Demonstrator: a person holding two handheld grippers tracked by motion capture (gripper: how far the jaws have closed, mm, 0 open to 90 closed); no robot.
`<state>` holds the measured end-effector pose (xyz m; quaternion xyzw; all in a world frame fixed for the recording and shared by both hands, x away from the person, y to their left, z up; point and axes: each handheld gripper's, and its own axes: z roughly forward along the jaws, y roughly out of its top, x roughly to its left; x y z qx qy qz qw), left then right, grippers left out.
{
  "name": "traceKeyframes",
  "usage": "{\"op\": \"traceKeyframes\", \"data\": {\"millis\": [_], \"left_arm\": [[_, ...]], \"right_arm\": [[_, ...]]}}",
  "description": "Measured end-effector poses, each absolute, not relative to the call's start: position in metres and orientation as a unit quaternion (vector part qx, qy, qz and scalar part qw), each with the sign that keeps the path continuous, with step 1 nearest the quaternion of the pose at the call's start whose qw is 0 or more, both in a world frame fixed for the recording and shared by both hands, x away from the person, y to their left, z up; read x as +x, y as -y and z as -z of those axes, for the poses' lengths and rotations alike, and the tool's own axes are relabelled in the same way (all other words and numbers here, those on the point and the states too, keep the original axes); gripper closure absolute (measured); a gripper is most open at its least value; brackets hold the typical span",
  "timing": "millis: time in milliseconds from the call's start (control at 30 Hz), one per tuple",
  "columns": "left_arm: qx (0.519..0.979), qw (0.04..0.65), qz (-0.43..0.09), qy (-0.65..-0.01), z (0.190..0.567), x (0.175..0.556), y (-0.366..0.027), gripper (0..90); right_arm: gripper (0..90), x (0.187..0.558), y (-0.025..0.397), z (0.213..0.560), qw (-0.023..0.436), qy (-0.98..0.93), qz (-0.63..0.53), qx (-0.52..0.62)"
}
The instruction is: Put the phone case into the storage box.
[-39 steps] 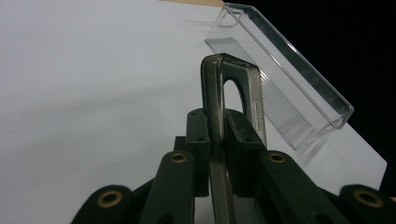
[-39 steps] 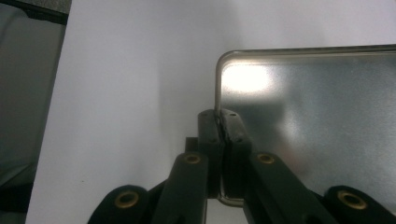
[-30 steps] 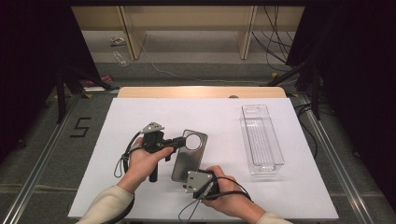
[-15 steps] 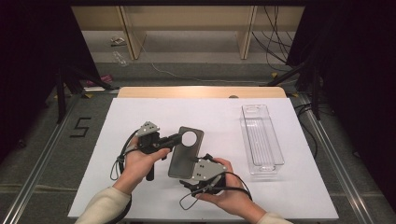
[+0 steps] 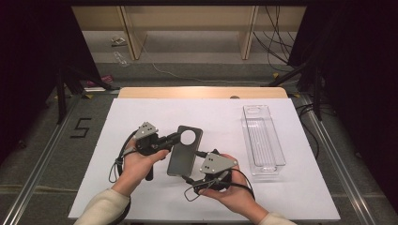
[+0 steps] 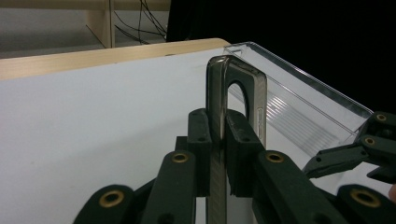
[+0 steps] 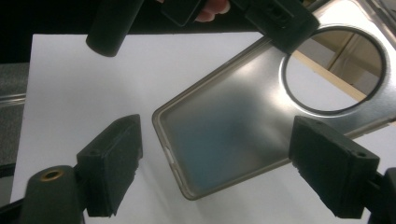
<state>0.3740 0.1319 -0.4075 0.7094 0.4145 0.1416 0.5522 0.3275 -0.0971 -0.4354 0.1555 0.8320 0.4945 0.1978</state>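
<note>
Left hand-held gripper (image 5: pixel 174 137) is clamped on the edge of the phone case (image 5: pixel 185 150), holding it above the white worktop (image 5: pixel 281 197). Right hand-held gripper (image 7: pixel 219 163) stands released just beside the case's lower end. A clear tray (image 5: pixel 263 136) lies well apart, right.

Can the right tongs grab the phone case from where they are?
Probably yes. The right tongs are open, with the free end of the phone case just ahead of their gap. The left tongs pinch the far end, clear of the way.
</note>
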Motion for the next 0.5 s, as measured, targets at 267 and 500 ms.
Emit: {"op": "traceKeyframes", "data": {"millis": [267,500], "left_arm": [[0.710,0.555,-0.152,-0.405,0.409,0.373,-0.133,81.4],[0.707,0.560,-0.157,-0.402,0.409,0.372,-0.133,81.3]], "right_arm": [[17.4,0.332,0.103,0.432,0.197,-0.819,-0.509,0.177],[17.0,0.336,0.110,0.428,0.199,-0.805,-0.521,0.202]]}}
